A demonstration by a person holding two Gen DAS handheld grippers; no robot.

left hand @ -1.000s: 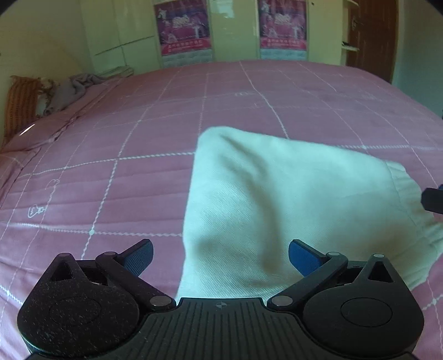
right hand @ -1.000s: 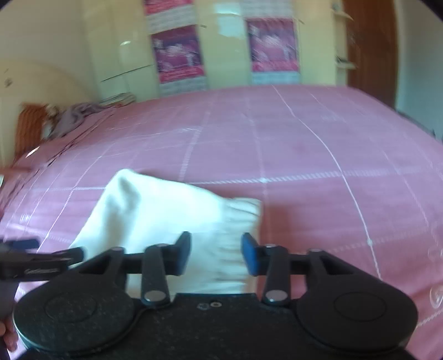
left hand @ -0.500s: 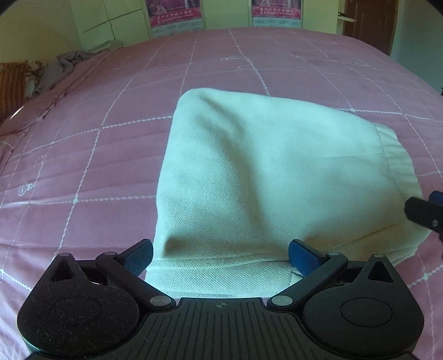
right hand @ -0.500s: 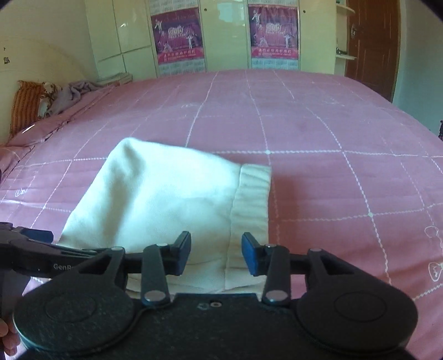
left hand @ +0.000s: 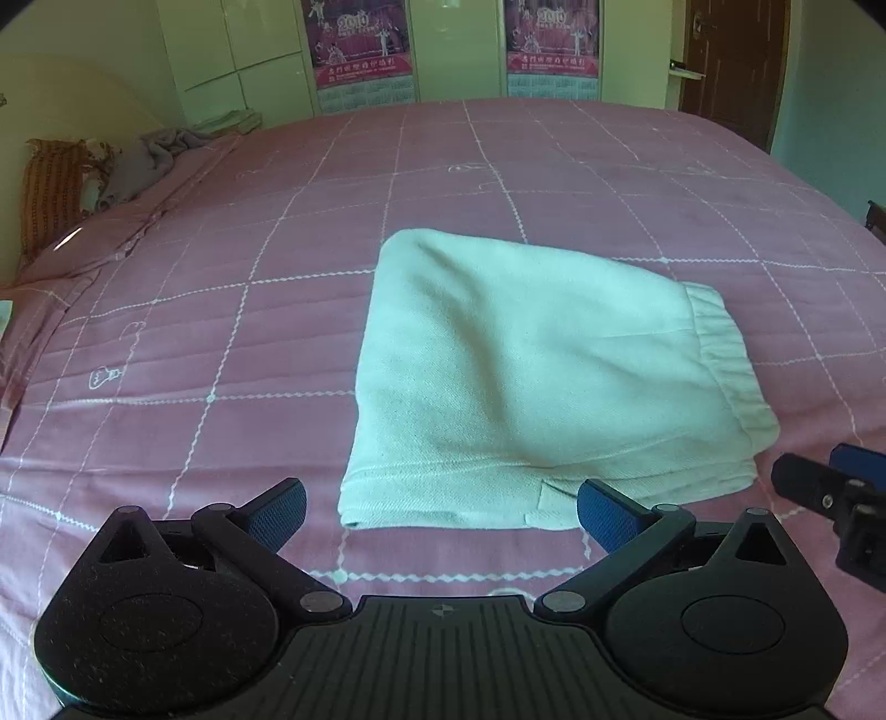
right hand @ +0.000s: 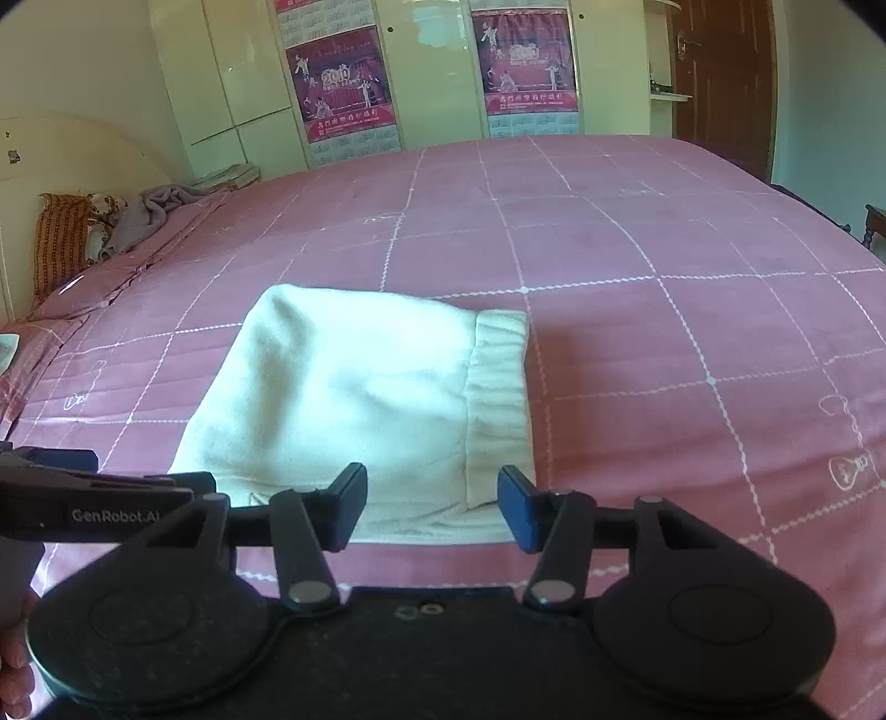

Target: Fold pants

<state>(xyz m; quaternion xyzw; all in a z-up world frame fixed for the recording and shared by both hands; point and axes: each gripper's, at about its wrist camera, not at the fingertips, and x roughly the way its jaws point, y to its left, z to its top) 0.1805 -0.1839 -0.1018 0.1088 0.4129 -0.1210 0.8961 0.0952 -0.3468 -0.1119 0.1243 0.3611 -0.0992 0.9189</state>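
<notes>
The white pants (left hand: 531,382) lie folded into a compact rectangle on the pink quilted bed (left hand: 221,310), ribbed waistband at the right side. They also show in the right wrist view (right hand: 360,399). My left gripper (left hand: 441,512) is open and empty, just short of the fold's near edge. My right gripper (right hand: 432,507) is open and empty, at the near edge by the waistband. The right gripper's tip shows at the right in the left wrist view (left hand: 830,487); the left gripper shows at the left in the right wrist view (right hand: 105,498).
A grey garment (left hand: 149,160) and an orange patterned pillow (left hand: 50,199) lie at the bed's far left by the headboard. Cupboards with posters (left hand: 360,50) stand behind the bed. A brown door (left hand: 731,61) is at the back right.
Both grippers have pulled back from the folded pants and now sit before the near edge. The right gripper's jaws have opened wider. The pants lie still.
</notes>
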